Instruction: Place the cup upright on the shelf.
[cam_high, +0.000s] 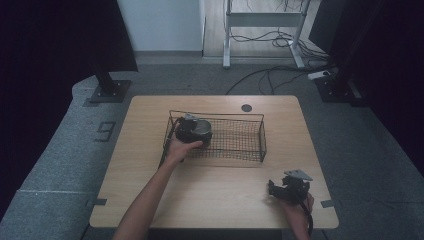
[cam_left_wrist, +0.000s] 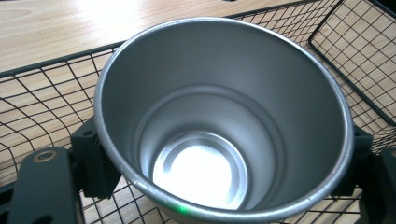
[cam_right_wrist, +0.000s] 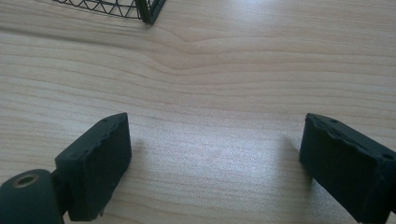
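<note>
While our left gripper (cam_high: 192, 131) clamps the steel cup (cam_left_wrist: 219, 121) upright, we hold it inside the wire basket (cam_high: 250, 150) at its 9 o'clock end, ready to set down. Our right gripper (cam_right_wrist: 215, 154) rests wide open and empty on the table (cam_high: 215, 195) at 5 o'clock, clear of the work.

The left gripper (cam_high: 191, 127) held a metal cup (cam_high: 202, 129) inside the wire basket (cam_high: 240, 137), at its left end. The right gripper (cam_high: 289, 187) rested on the table (cam_high: 220, 190), well apart from the basket.

One metal cup (cam_left_wrist: 219, 126), one wire basket (cam_high: 235, 137), one table (cam_high: 220, 195).
</note>
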